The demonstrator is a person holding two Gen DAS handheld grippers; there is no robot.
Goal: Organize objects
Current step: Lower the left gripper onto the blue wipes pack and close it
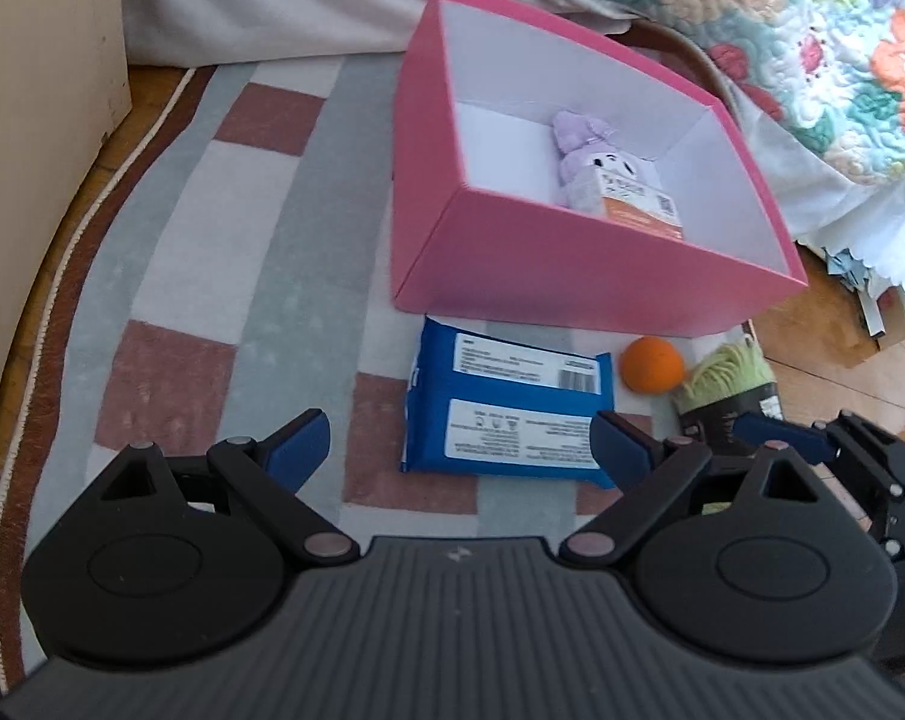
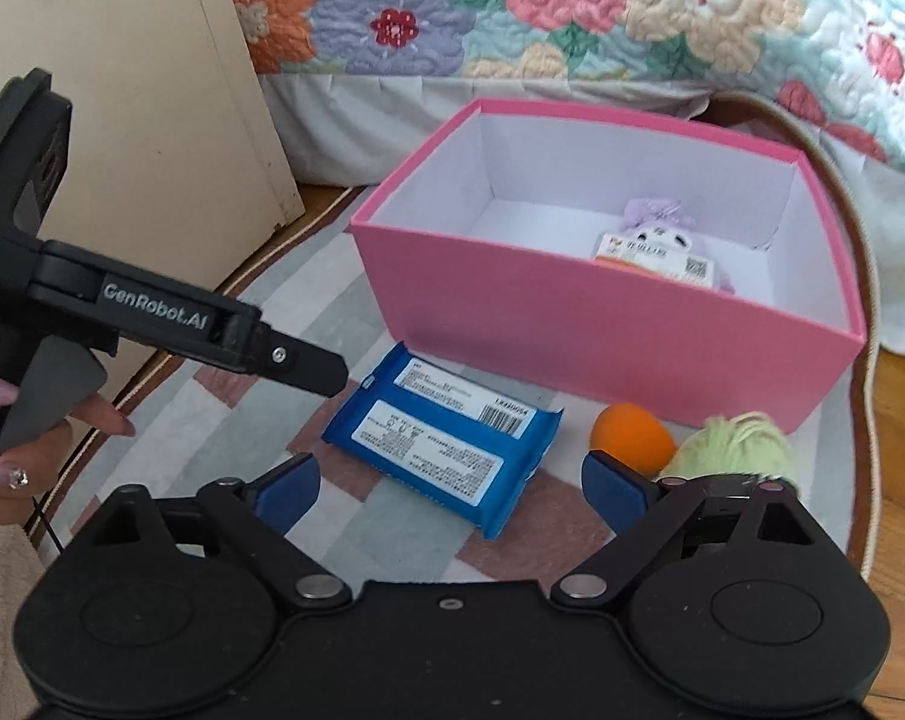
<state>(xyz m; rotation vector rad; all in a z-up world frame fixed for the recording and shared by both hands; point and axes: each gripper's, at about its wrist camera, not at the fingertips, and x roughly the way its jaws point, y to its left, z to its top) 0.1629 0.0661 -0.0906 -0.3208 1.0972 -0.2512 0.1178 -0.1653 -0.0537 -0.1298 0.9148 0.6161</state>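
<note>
Left wrist view
Surface: checked rug [image 1: 224, 252] in grey, white and dusty red, laid on wood floor [image 1: 842, 354].
Room: floral quilt [image 1: 782, 30] hanging behind the pink box; beige cabinet side [image 1: 38, 60] far left of it.
Container: pink box [image 1: 548, 276], open, white inside, holding a lilac plush toy [image 1: 590, 162] with an orange-and-white tag.
Loose items: blue packet [image 1: 506, 408] label-up just in front of the box; orange ball [image 1: 653, 365] right of the packet; green yarn ball [image 1: 728, 378] just beside the orange ball.
Left gripper [image 1: 461, 450]: spread wide, holding nothing, hovering over the packet's near edge.

Right wrist view
Surface: same rug [image 2: 308, 324], box [image 2: 602, 336] on it, quilt [image 2: 572, 6] behind.
Contents: plush toy [image 2: 662, 240] toward the box's right end.
Loose items: packet [image 2: 446, 444], orange ball [image 2: 632, 435] and yarn [image 2: 734, 444] in front of the box.
Right gripper [image 2: 452, 495]: released, empty, packet's near corner between the fingers.
Left gripper: seen side-on left of the box, held in a hand [image 2: 8, 468].
</note>
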